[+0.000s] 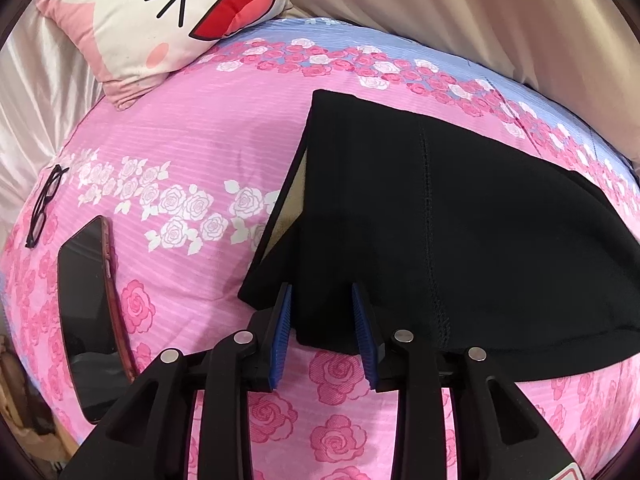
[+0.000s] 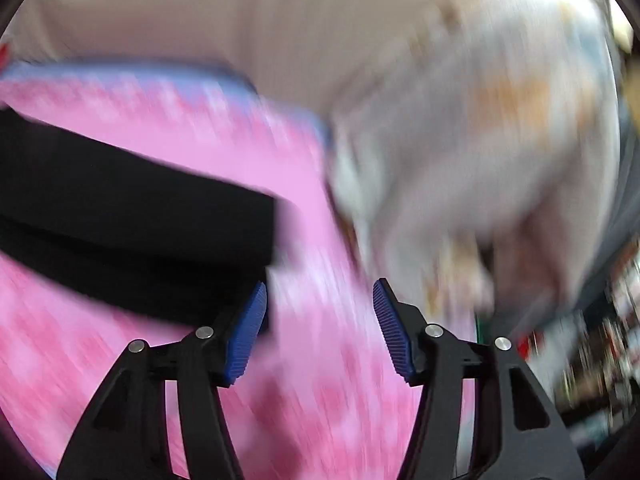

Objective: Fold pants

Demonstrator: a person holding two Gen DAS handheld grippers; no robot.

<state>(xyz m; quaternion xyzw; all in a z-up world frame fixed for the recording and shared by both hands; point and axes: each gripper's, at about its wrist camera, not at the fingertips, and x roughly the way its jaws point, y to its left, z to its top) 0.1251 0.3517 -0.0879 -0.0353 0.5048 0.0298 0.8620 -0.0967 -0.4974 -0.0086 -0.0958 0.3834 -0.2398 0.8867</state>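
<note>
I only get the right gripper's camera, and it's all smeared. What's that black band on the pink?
Observer: Black pants, folded, lying on a rose-print bedspread.
Operator: Is the other gripper near them?
Observer: Yes. A corner of the pants sits between the left gripper's pads; whether they pinch it I can't tell.
Operator: Anything else on the bed?
Observer: A phone and glasses lie left of the pants, and a cartoon pillow at the far end.
</note>
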